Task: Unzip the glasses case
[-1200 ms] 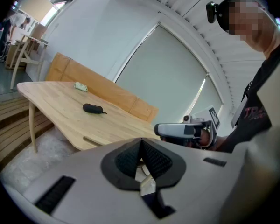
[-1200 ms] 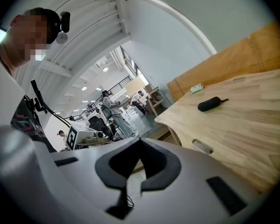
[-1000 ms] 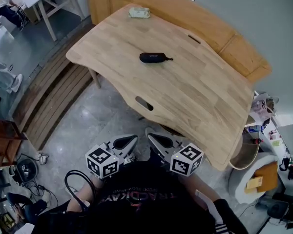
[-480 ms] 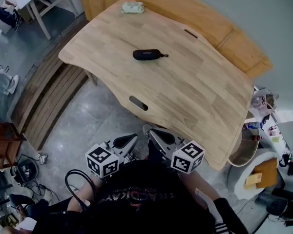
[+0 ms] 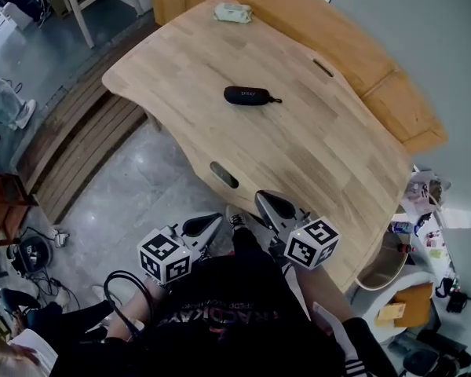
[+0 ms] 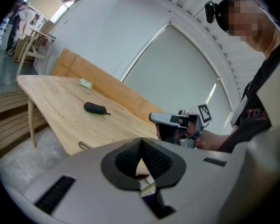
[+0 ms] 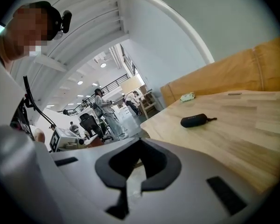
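- Step in hand, as I read it: the approach. The zip is untouched. The glasses case [image 5: 250, 95] lies closed and flat on the wooden surface [image 5: 322, 163], toward the far middle, well apart from both grippers.
- Left gripper [image 5: 210, 225]: jaws pressed together with nothing between them. It is held close to the person's body, off the near edge of the surface.
- Right gripper [image 5: 268, 204]: jaws also pressed together and empty. It is at the near edge, a bit nearer the case than the left.
- A short pull strap [image 5: 277, 99] sticks out at the case's right end in the head view. The zip slider itself is too small to make out.
- A small pale packet [image 5: 232, 12] sits at the far corner, not part of this.
- Next move, my judgement: reach both grippers across and spread the jaws. One pins the case body, the other pinches the pull at the strap end and draws it along the seam.
- Likely risk: the light case slides on smooth wood if it isn't braced first.
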A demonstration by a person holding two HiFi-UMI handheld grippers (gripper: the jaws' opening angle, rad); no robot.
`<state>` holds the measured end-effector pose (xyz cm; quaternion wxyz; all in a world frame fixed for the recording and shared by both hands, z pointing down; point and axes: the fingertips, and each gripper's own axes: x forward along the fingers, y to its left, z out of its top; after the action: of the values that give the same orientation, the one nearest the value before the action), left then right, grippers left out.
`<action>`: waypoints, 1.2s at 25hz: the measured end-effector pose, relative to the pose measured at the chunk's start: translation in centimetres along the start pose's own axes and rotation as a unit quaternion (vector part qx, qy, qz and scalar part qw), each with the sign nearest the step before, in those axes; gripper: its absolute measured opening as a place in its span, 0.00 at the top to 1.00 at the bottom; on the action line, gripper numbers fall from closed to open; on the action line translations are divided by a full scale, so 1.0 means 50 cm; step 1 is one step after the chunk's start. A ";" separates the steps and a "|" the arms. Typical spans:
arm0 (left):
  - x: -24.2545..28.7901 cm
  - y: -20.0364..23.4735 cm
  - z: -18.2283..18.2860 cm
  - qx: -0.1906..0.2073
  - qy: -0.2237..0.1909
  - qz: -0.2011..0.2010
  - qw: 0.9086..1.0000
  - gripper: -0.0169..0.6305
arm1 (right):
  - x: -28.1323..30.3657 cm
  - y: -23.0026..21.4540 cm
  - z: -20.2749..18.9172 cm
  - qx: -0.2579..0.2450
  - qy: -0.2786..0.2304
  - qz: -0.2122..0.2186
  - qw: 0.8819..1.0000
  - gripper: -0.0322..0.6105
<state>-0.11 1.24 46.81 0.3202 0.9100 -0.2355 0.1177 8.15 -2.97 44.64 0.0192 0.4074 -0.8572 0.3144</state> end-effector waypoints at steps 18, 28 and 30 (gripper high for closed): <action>-0.004 0.080 0.025 -0.030 -0.011 0.137 0.990 0.96 | 0.206 -0.319 0.131 -0.166 0.074 -0.037 0.983 0.92; 0.003 0.103 0.019 -0.064 -0.003 0.183 0.981 0.96 | 0.358 -0.463 0.132 -0.277 0.189 -0.014 0.942 0.63; 0.005 0.107 0.021 -0.070 -0.003 0.189 0.980 0.96 | 0.389 -0.496 0.122 -0.332 0.232 -0.015 0.914 0.55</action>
<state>-2.56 -3.18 48.94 0.3544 0.8249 -0.4114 0.1569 14.16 -31.37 58.35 0.3564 0.3062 -0.8774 0.0968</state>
